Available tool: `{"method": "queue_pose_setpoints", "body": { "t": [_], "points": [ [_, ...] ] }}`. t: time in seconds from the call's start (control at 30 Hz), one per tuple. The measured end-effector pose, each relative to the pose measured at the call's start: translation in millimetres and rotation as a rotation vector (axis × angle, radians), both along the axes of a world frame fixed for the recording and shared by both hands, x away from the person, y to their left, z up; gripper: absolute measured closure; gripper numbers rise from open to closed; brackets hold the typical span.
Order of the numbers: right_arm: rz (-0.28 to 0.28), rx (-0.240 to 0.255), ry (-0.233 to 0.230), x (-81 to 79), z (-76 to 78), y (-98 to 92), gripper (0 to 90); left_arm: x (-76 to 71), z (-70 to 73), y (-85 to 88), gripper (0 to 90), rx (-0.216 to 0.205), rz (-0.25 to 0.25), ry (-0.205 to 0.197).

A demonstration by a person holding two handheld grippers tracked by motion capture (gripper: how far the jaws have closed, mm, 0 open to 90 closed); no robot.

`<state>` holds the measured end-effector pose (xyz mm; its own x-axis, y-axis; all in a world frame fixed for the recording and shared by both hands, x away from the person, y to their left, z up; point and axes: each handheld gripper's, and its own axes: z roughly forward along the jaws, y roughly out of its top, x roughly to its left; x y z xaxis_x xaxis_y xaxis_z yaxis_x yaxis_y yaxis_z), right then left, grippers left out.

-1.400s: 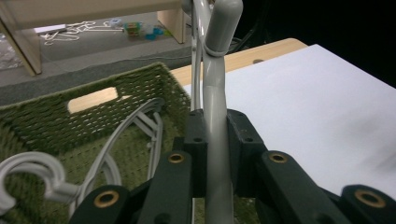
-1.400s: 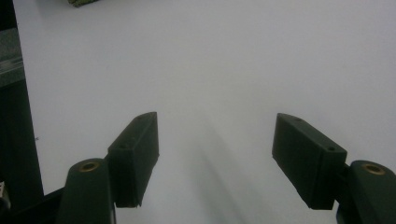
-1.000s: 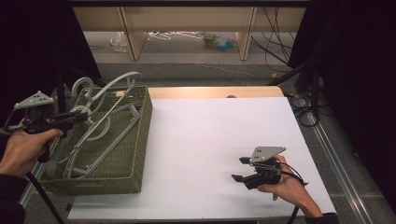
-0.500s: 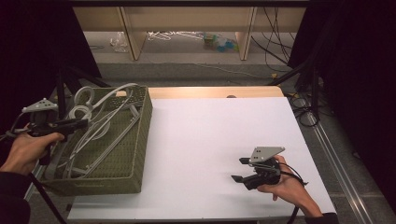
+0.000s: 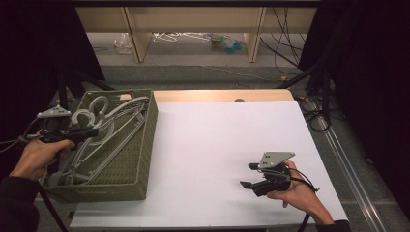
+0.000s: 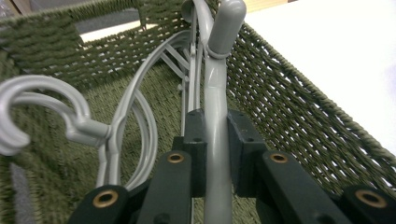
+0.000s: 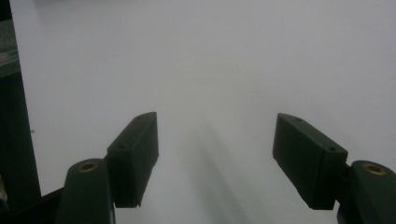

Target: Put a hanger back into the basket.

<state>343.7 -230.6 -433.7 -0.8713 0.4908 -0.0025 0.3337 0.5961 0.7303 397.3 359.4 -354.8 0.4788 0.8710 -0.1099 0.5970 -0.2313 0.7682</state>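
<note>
Several grey plastic hangers [image 5: 109, 133] lie in a green woven basket [image 5: 145, 145] at 9 o'clock on the white counter [image 5: 227, 145]. The left gripper [image 5: 89, 131] has its jaws clamped on one hanger's neck [image 6: 217, 140], whose long axis runs toward 12 o'clock from the jaws. The left gripper view shows this clamp; the high view shows the right gripper [image 5: 247, 175], jaws apart, at 5 o'clock, well apart from the basket.

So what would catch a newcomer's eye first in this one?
Probably the green woven basket at the table's left edge, piled with grey plastic hangers. The left claw is shut on one hanger's bar inside it. Across the bare white table, the right claw rests open near the front right, holding nothing.
</note>
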Motion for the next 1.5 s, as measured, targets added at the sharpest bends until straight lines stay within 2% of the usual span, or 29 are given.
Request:
{"method": "queue_pose_setpoints", "body": {
  "t": [0.03,0.1,0.13,0.17,0.27,0.4,0.47,0.53,0.63,0.67,0.7,0.73,0.8,0.83,0.9,1.0,1.1,1.2,1.3,1.47,1.5],
  "points": [
    [-0.004,-0.002,0.003,-0.1,0.1,0.1,32.1,3.1,-4.5,-0.5,78.9,-0.042,0.028,0.014],
    [-0.003,-0.004,0.000,0.1,-0.6,0.3,32.1,7.1,-11.6,1.3,78.9,-0.062,0.034,0.037],
    [0.003,-0.008,0.000,0.0,-0.8,0.3,32.1,8.2,-15.4,0.0,78.9,-0.087,0.049,0.044],
    [0.001,-0.007,0.001,-0.6,-1.0,0.5,32.1,8.7,-17.9,0.4,78.7,-0.090,0.048,0.046],
    [0.001,-0.008,0.000,0.0,-1.3,0.7,32.1,7.7,-27.8,4.2,77.9,-0.139,0.087,0.070],
    [0.001,-0.011,0.005,-0.5,-0.9,1.6,32.1,7.5,-41.5,10.7,76.1,-0.141,0.138,0.105],
    [0.004,-0.010,0.001,-0.5,-1.0,2.1,32.1,7.0,-43.4,13.2,75.4,-0.158,0.170,0.095],
    [0.002,-0.011,0.006,-0.2,-0.9,2.0,32.1,7.4,-43.2,14.0,74.9,-0.121,0.188,0.093],
    [0.000,-0.011,0.006,0.0,-1.6,2.0,32.1,9.7,-44.2,14.6,74.7,-0.036,0.229,0.098],
    [0.002,-0.011,0.008,-0.2,-1.7,2.1,32.1,10.9,-45.8,15.2,74.8,-0.025,0.245,0.096],
    [0.000,-0.013,0.006,-0.2,-1.7,2.2,32.1,12.0,-47.4,17.1,74.3,-0.013,0.248,0.102],
    [0.000,-0.013,0.004,-0.1,-1.5,2.1,32.1,12.0,-46.1,19.1,73.6,0.020,0.236,0.129],
    [0.000,-0.012,0.004,-0.2,-1.6,2.0,32.1,13.3,-47.9,17.2,72.1,0.033,0.253,0.119],
    [0.001,-0.013,0.004,-0.1,-1.6,1.9,32.1,14.2,-48.8,16.5,71.3,0.073,0.244,0.123],
    [0.001,-0.012,0.008,0.1,-1.7,2.0,32.1,15.4,-50.3,15.1,69.0,0.095,0.250,0.138],
    [0.002,-0.012,0.005,-0.1,-1.7,1.8,32.1,16.8,-51.8,16.8,67.3,0.083,0.267,0.145],
    [0.002,-0.008,0.002,0.4,-1.8,1.3,32.0,15.3,-50.9,15.8,66.7,0.096,0.286,0.138],
    [0.004,-0.012,0.004,0.9,-2.6,1.2,32.0,14.3,-52.7,14.9,65.5,0.145,0.304,0.131],
    [0.008,-0.017,0.010,0.5,-3.0,1.8,31.9,14.7,-54.8,17.0,63.7,0.133,0.333,0.133],
    [0.008,-0.018,0.013,0.8,-3.4,1.8,31.9,12.0,-54.6,16.9,64.6,0.197,0.331,0.121],
    [0.006,-0.017,0.012,0.5,-3.7,1.9,31.9,11.7,-55.1,16.4,66.1,0.221,0.319,0.122]
  ]
}}
